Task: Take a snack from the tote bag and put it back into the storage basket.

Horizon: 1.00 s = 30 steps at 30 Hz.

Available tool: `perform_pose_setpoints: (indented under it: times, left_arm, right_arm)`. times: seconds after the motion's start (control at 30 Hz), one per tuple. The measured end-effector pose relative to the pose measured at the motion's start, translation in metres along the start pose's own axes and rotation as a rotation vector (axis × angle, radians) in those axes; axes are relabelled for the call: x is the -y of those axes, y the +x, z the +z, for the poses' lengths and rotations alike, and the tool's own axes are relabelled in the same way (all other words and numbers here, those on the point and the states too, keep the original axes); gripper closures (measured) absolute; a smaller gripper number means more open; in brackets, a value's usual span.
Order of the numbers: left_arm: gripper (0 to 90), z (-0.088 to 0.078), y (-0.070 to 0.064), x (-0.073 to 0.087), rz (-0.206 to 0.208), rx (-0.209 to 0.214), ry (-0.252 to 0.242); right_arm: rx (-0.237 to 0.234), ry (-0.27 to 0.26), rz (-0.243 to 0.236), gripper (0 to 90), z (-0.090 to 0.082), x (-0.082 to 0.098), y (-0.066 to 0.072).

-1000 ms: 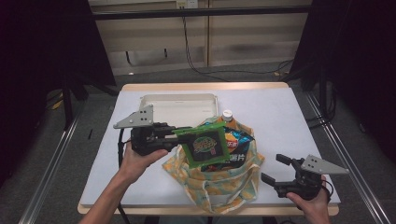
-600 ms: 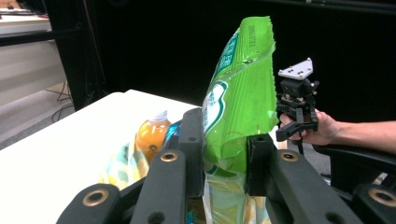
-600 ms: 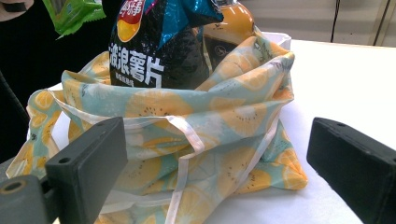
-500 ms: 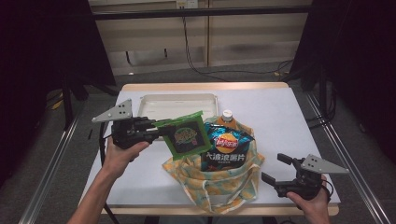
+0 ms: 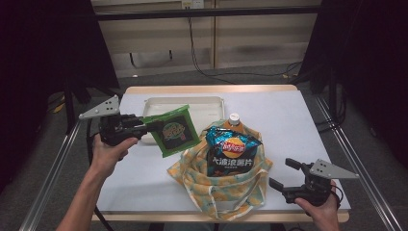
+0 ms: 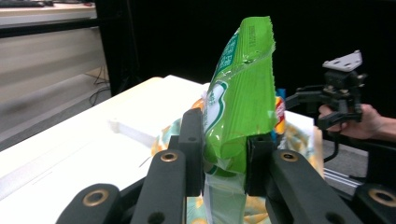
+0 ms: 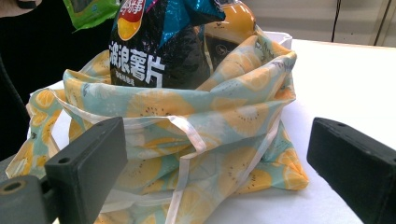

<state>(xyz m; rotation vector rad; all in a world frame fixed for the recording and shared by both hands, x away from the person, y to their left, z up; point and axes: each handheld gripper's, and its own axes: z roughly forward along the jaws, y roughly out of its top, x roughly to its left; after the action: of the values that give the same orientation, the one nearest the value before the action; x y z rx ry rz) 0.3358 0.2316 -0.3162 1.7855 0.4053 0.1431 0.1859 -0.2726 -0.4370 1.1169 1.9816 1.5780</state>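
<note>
Green snack packet (image 5: 172, 135) carried leftward out of the fruit-print bag (image 5: 226, 185), clamped in left hand-held gripper (image 5: 144, 126) before the white tray (image 5: 211, 102), chip bag (image 5: 233, 153) and bottle (image 5: 234, 119) inside, right hand-held gripper (image 5: 283, 175) open at table's near right corner.

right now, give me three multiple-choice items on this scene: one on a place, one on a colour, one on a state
1. Where is the blue chip bag?
A. in the tote
B. in the tray
C. on the floor

2. What colour is the packet in the left gripper?
A. red
B. green
C. white

3. How is the right gripper?
A. shut on the tote
B. shut on a bottle
C. open

Answers:
1 A: it stands up out of the tote's mouth.
2 B: its wrapper is bright green.
3 C: its jaws stand apart with nothing between them.
</note>
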Motion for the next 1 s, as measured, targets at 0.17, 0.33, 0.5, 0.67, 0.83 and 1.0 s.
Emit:
perform_pose_setpoints:
  times: [0.17, 0.33, 0.5, 0.67, 0.83, 1.0]
  left_arm:
    - [74.6, -0.003, 0.02, 0.006, -0.029, -0.063, 0.033]
    - [74.6, -0.004, 0.034, 0.012, -0.028, -0.091, 0.065]
    - [74.6, -0.003, 0.051, 0.017, -0.036, -0.133, 0.08]
    - [74.6, -0.001, 0.065, 0.024, -0.037, -0.168, 0.119]
    - [74.6, 0.004, 0.076, 0.027, -0.025, -0.198, 0.134]
    - [74.6, 0.008, 0.086, 0.024, -0.026, -0.208, 0.14]
  right_arm:
    - [0.0, 0.002, 0.001, 4.7, 0.0, 0.0, -0.001]
    - [-0.002, 0.001, 0.001, 4.7, 0.001, 0.0, -0.001]
    - [-0.002, 0.005, 0.003, 4.8, 0.001, 0.0, 0.0]
    - [-0.005, 0.007, -0.001, 4.8, 0.001, 0.0, -0.001]
    - [-0.004, 0.006, -0.004, 4.8, 0.001, 0.0, 0.0]
    - [-0.007, 0.009, 0.0, 4.8, 0.0, 0.0, 0.0]
